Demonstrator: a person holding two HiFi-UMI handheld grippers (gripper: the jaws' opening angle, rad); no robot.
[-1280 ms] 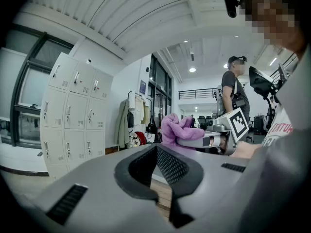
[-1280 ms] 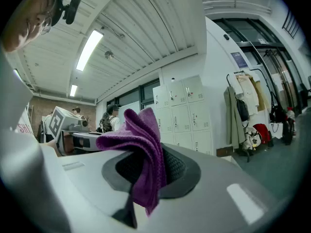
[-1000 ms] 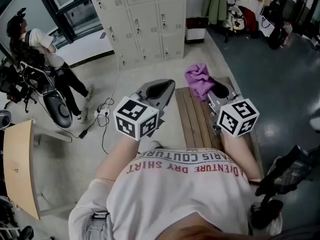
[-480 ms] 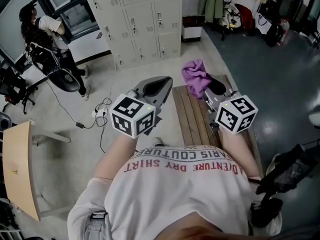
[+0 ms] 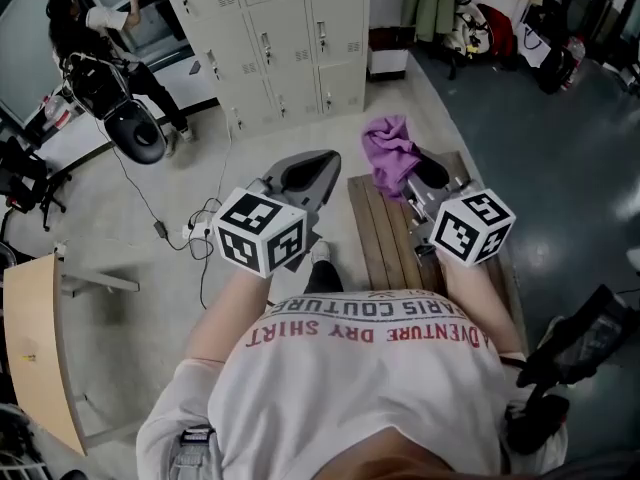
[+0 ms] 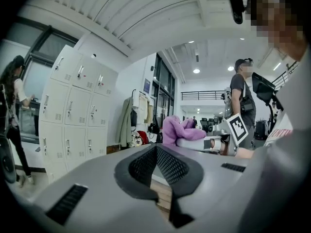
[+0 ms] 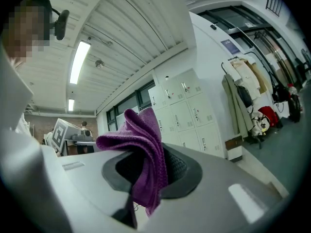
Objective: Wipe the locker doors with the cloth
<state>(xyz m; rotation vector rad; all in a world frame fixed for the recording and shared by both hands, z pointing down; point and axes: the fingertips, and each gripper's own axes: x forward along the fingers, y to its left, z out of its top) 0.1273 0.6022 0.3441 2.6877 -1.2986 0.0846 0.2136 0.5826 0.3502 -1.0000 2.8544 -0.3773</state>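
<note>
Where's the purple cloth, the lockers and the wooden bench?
purple cloth (image 5: 388, 150): head view, on its bunched-up middle.
lockers (image 5: 292, 43): head view, on a middle door.
wooden bench (image 5: 378, 236): head view, on a bare slat.

Holds the left forearm (image 5: 225, 308) and right forearm (image 5: 460, 283) out ahead of the chest, roughly parallel. Carries the left gripper (image 5: 315, 168) nose forward, away from the body, with the left marker cube (image 5: 262, 231) at its rear. Shows its jaws closed tip to tip in the left gripper view, nothing between them. Carries the right gripper (image 5: 428, 173) alongside, apart from the left, right marker cube (image 5: 473, 226) likewise rearward. Shows its jaws clamped on a purple cloth (image 5: 390, 153), folds standing above the pads, a tail hanging below.
</note>
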